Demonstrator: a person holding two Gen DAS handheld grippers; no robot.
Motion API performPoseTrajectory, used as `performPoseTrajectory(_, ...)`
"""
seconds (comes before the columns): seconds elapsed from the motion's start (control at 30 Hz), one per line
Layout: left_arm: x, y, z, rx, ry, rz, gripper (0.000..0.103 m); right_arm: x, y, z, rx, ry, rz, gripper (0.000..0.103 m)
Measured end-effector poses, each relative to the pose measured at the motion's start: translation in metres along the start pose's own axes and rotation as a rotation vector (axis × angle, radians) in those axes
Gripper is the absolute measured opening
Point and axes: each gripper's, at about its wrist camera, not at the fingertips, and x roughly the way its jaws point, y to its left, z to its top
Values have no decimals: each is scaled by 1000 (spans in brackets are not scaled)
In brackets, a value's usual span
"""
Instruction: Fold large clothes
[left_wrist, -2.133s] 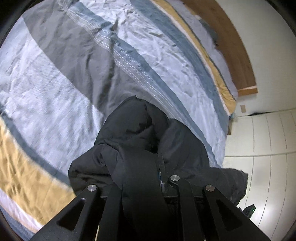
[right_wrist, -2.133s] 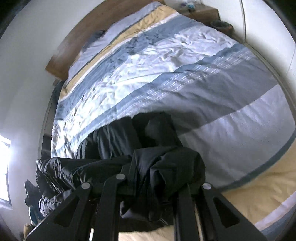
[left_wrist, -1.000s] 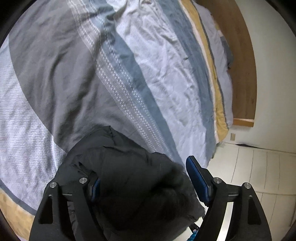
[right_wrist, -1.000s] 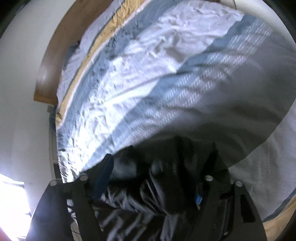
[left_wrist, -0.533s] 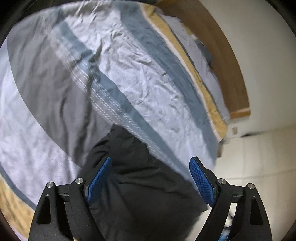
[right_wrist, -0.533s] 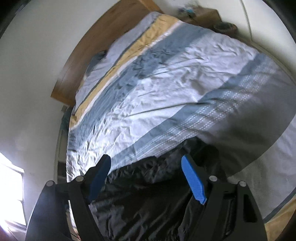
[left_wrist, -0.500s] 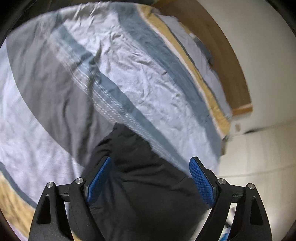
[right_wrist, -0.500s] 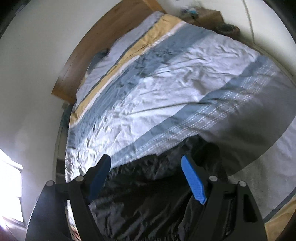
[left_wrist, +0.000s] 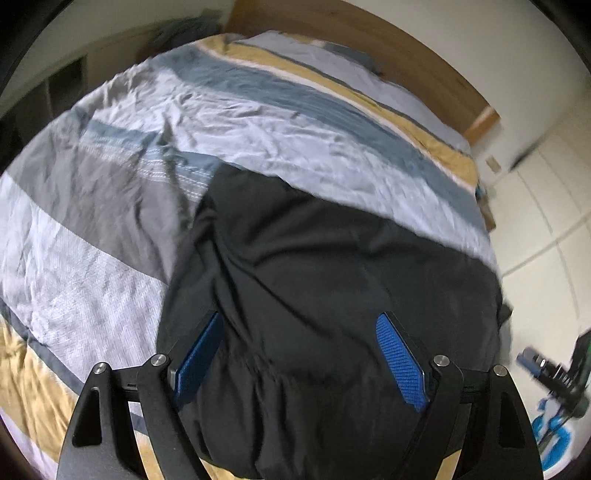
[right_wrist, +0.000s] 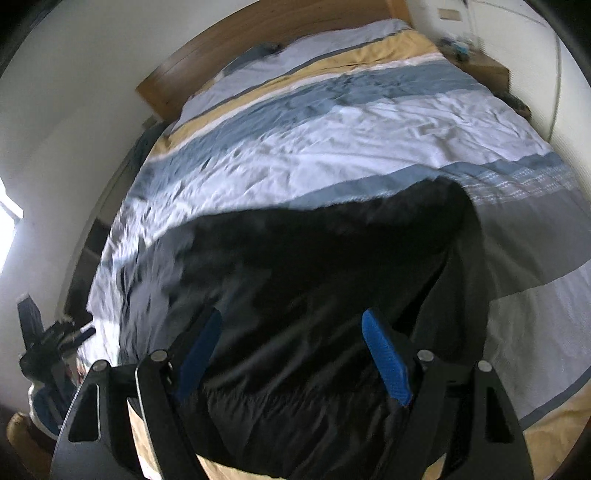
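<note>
A large black jacket (left_wrist: 325, 280) lies spread on the striped bed cover near the bed's foot; it also fills the lower middle of the right wrist view (right_wrist: 314, 295). My left gripper (left_wrist: 301, 350) is open above it, blue pads (left_wrist: 400, 363) wide apart, holding nothing. My right gripper (right_wrist: 291, 354) is open too, above the same jacket, its blue pads (right_wrist: 386, 363) apart and empty. The other gripper shows at the right edge of the left wrist view (left_wrist: 554, 373) and at the left edge of the right wrist view (right_wrist: 48, 343).
The bed cover (left_wrist: 258, 125) has grey, blue, white and yellow stripes and is wrinkled. A wooden headboard (right_wrist: 266, 48) stands at the far end. White cupboard doors (left_wrist: 546, 206) are to the right of the bed. A nightstand (right_wrist: 476, 62) sits by the far corner.
Both grippers let go of the bunched jacket and opened. They have since pulled back and tilted up, and the jacket now lies spread flatter on the bed.
</note>
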Motion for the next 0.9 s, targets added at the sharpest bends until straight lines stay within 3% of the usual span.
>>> performPoseTrajectory(0.27,6,-41,-55,160,-41,22,83,7,42,-45,-150,-13,-37,78)
performPoseTrajectory(0.47,23,-64,-72,240,-34,13,83,16,61,-62,-231,-17,-52,78)
performPoseTrajectory(0.73,65,-76,-60,292,-16,65,87,57,55,-63,-265,41,-89,78)
performPoseTrajectory(0.9,92,-86,-32,322,-6,83,88,82,50,-45,-282,50,-98,78)
